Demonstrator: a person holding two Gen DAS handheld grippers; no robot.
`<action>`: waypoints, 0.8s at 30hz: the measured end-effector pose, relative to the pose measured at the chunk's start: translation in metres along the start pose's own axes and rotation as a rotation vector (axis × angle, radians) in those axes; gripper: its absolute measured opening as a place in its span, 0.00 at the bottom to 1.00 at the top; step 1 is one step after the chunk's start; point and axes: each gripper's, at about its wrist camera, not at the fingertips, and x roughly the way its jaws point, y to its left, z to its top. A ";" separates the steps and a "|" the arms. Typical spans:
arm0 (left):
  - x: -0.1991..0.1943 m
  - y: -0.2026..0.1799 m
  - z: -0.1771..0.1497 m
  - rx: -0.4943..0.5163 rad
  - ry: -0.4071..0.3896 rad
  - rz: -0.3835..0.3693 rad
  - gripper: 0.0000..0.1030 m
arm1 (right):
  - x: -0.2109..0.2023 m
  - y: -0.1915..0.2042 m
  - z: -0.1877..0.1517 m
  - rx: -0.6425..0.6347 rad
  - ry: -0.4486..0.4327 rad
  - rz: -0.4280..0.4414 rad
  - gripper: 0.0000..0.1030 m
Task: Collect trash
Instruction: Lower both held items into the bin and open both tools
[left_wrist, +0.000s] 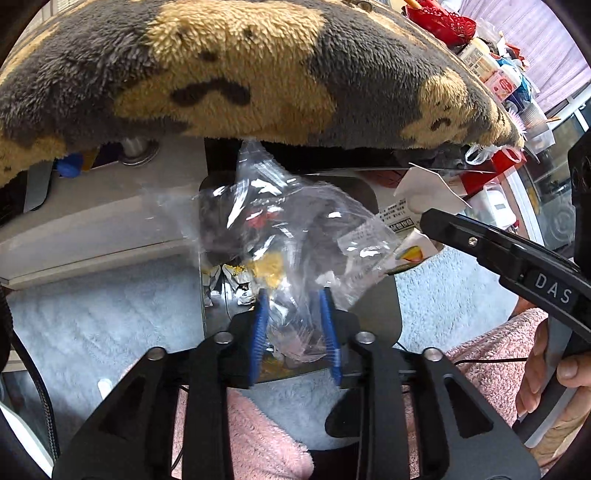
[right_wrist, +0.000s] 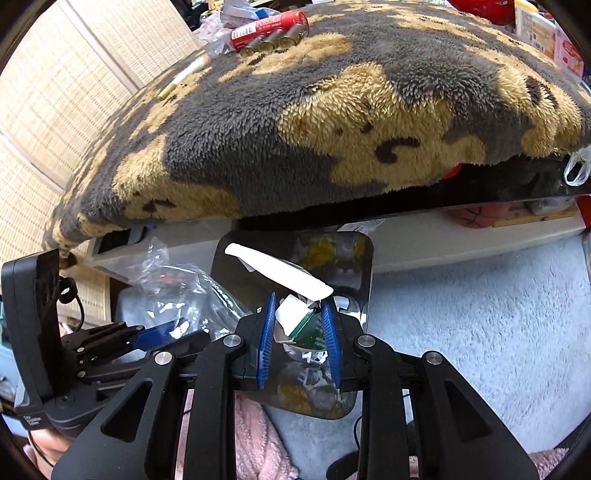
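Observation:
A dark rectangular trash bin (left_wrist: 388, 295) stands on the carpet under the table edge, with crumpled wrappers inside. My left gripper (left_wrist: 294, 295) hangs over it, and a crumpled clear plastic bag (left_wrist: 280, 221) sits loosely between its blue pads, which stand apart. In the right wrist view the bin (right_wrist: 365, 266) lies straight below my right gripper (right_wrist: 299, 301), which is shut on a white and green paper wrapper (right_wrist: 295, 317). A long white strip sticks up from the wrapper. The left gripper (right_wrist: 159, 332) and the clear bag (right_wrist: 177, 291) show at the left of that view.
A fleecy grey and tan blanket (left_wrist: 258, 74) covers a low table that overhangs the bin. Red cans (right_wrist: 269, 27) and boxes clutter the tabletop. Pale blue carpet (right_wrist: 480, 314) surrounds the bin. A pink fleece garment (left_wrist: 258, 435) and a hand (left_wrist: 546, 369) lie close below.

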 end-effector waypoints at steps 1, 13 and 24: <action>0.000 0.000 0.001 0.003 0.002 0.002 0.34 | 0.001 0.000 0.001 0.002 0.005 -0.002 0.27; -0.022 0.000 0.004 0.018 -0.039 0.039 0.70 | -0.016 -0.003 0.008 0.023 -0.036 0.002 0.60; -0.075 0.004 0.016 0.012 -0.142 0.056 0.87 | -0.065 -0.018 0.030 0.058 -0.170 -0.024 0.87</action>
